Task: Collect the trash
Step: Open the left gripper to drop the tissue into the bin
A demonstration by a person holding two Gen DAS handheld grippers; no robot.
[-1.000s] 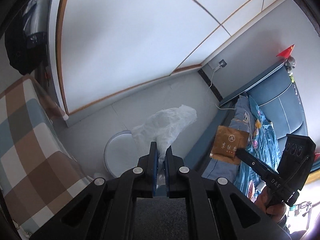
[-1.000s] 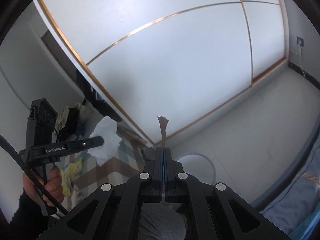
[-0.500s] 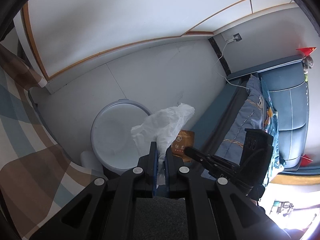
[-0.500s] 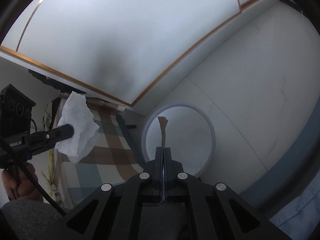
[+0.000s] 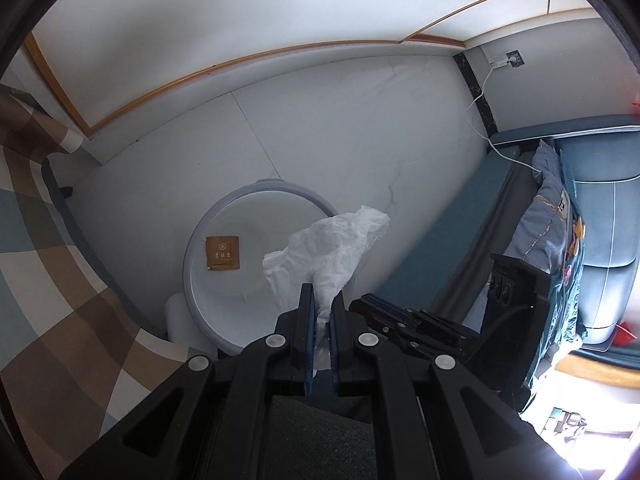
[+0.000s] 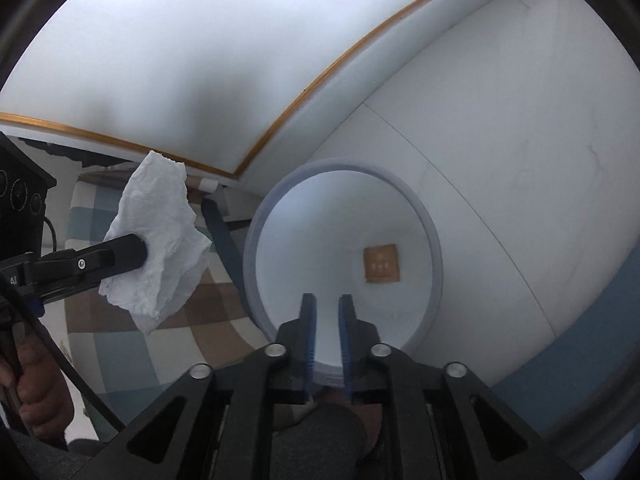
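Dropped: brown packet (image 6: 381, 263) has left the right gripper (image 6: 327, 312) and lies flat in the bin (image 6: 434, 248) | right jaws opening, nothing between, poised over the bin mouth | left gripper (image 5: 321, 304) pinches tissue (image 5: 326, 248) at the bin's rim, likely next to drop | bin on floor between bed (image 5: 48, 280) and sofa (image 5: 608, 216)

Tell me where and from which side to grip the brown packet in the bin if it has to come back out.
Probably by its top edge, coming straight down through the bin's open mouth. The brown packet seems to lie flat low inside the white bin, so the walls block any sideways approach, and a flat sachet offers only thin edges to pinch. The right gripper, jaws opening and empty, already points in.
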